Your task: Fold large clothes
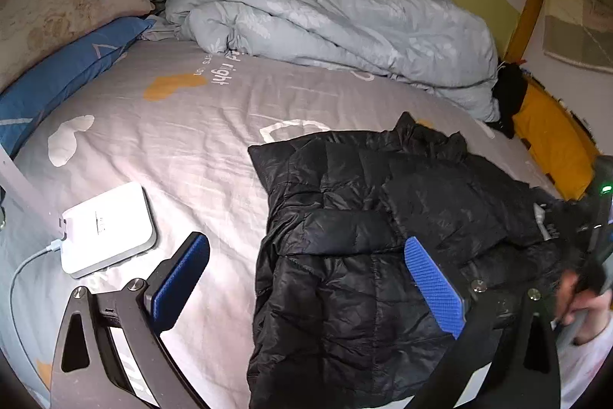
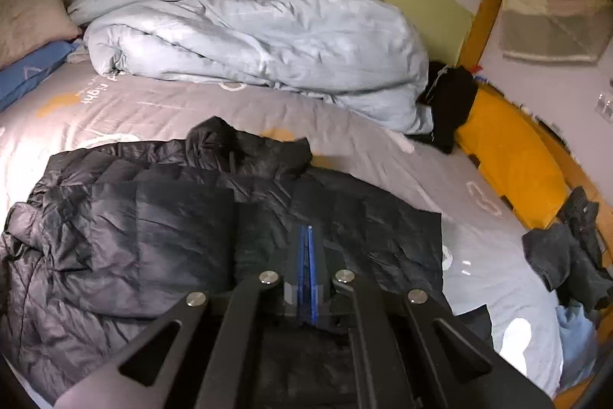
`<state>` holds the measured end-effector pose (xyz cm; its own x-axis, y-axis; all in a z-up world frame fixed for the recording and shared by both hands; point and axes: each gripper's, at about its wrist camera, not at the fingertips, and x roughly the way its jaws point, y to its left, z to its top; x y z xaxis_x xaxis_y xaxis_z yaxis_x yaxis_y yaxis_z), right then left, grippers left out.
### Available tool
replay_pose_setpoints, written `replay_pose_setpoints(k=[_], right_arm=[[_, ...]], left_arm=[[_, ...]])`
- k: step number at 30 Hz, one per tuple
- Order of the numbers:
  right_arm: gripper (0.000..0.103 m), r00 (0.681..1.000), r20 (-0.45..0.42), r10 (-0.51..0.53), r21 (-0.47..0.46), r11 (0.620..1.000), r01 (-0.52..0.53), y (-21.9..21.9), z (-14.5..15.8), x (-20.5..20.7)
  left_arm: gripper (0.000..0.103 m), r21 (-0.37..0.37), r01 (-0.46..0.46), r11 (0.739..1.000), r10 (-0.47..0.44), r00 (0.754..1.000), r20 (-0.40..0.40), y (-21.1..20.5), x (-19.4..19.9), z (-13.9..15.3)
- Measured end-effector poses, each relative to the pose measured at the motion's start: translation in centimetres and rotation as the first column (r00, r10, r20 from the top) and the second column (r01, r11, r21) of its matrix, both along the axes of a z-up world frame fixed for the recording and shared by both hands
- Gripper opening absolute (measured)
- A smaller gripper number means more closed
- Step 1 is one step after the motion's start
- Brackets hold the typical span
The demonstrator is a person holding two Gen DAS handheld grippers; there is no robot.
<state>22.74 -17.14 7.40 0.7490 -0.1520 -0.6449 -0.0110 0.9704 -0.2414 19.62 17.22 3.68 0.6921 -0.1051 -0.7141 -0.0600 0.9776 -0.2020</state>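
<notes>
A black puffer jacket point(image 1: 345, 255) lies partly folded on the grey printed bedsheet point(image 1: 172, 140), collar toward the far side. My left gripper point(image 1: 306, 242) hovers open over the jacket's left half. One blue pad point(image 1: 180, 275) is above the sheet and the other point(image 1: 433, 286) above the jacket, with nothing pinched. In the right wrist view the jacket point(image 2: 134, 217) spreads below my right gripper point(image 2: 306, 232). Its blue pads are pressed together, and I see nothing between them. A person's hand point(image 1: 582, 298) on the right gripper's dark body shows at the left wrist view's right edge.
A crumpled pale blue duvet point(image 1: 325, 37) fills the far side of the bed. Beige and blue pillows point(image 1: 57, 45) lie far left. A white box with a cable point(image 1: 107, 229) sits on the sheet at left. Yellow cloth point(image 2: 509, 160) and dark clothes point(image 2: 567, 248) line the wooden right edge.
</notes>
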Motion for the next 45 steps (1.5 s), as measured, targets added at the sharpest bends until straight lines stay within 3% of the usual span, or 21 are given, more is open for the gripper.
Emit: replay_pose_setpoints(k=[6,8,10,14,16,18,20,24,25,26,28,29,31,36,40,45], right_arm=[[0.003,0.985,-0.059,0.161,0.098,0.983,-0.155,2.1,-0.3,-2.9],[0.008,0.972,-0.088,0.216,0.175,0.964,-0.199,3.8,-0.9,-3.3],[0.042,0.963,-0.103,0.249,0.193,0.955,-0.226,5.5,-1.6,-3.7],[0.050,0.947,-0.090,0.309,0.136,0.946,-0.296,9.6,-2.8,-4.5],[0.072,0.935,-0.106,0.338,0.146,0.935,-0.322,10.9,-3.3,-4.4],[0.087,0.920,-0.131,0.369,0.145,0.925,-0.351,12.2,-4.0,-4.0],[0.090,0.916,-0.142,0.377,0.121,0.924,-0.361,13.3,-4.7,-3.8],[0.090,0.920,-0.177,0.351,0.045,0.936,-0.348,14.8,-6.1,-2.7],[0.084,0.930,-0.171,0.325,0.006,0.944,-0.329,14.7,-6.4,-2.5],[0.075,0.943,-0.151,0.297,-0.016,0.953,-0.303,14.4,-6.4,-2.3],[0.026,0.957,-0.112,0.266,0.005,0.964,-0.267,12.9,-5.8,-2.2],[0.014,0.967,-0.079,0.243,0.052,0.970,-0.239,11.6,-5.3,-2.2],[0.006,0.980,-0.046,0.192,0.096,0.978,-0.187,9.8,-4.6,-2.2],[0.004,0.996,0.060,0.071,0.045,0.996,-0.074,4.2,-1.6,-0.9],[0.004,0.996,0.088,-0.034,-0.013,0.999,0.035,-0.4,0.3,0.9],[0.002,0.984,0.127,-0.128,-0.078,0.987,0.138,-5.4,0.4,2.9]], left_arm=[[0.101,-0.048,-0.005,0.999,0.006,1.000,0.017,0.4,0.4,-0.3],[0.101,-0.067,0.005,0.998,-0.004,1.000,0.023,0.5,0.3,-0.3],[0.101,-0.085,0.012,0.996,-0.010,1.000,0.024,0.5,0.2,-0.3],[0.101,-0.097,-0.012,0.995,0.014,1.000,0.022,1.0,0.2,-0.2],[0.101,-0.105,-0.022,0.994,0.024,0.999,0.021,1.4,0.2,-0.2],[0.101,-0.112,-0.041,0.993,0.044,0.999,0.016,1.9,0.3,-0.3],[0.101,-0.106,-0.061,0.992,0.064,0.998,0.024,2.2,0.1,-0.2],[0.101,-0.088,-0.102,0.991,0.105,0.994,0.031,2.8,0.2,-0.4],[0.101,-0.086,-0.101,0.991,0.104,0.994,0.028,2.9,0.3,-0.5],[0.101,-0.091,-0.091,0.992,0.094,0.995,0.025,2.9,0.3,-0.6],[0.101,-0.102,-0.069,0.992,0.072,0.997,0.022,2.6,0.3,-0.7],[0.101,-0.105,-0.061,0.993,0.063,0.998,0.023,2.5,0.3,-0.7],[0.101,-0.106,-0.049,0.993,0.052,0.998,0.025,2.2,0.3,-0.6],[0.101,-0.087,-0.028,0.996,0.030,0.999,0.019,1.1,0.3,-1.0],[0.101,-0.074,0.004,0.997,-0.004,1.000,0.005,-0.1,0.3,-1.4],[0.101,-0.179,0.037,0.983,-0.048,0.997,-0.055,-0.7,0.6,-2.6]])
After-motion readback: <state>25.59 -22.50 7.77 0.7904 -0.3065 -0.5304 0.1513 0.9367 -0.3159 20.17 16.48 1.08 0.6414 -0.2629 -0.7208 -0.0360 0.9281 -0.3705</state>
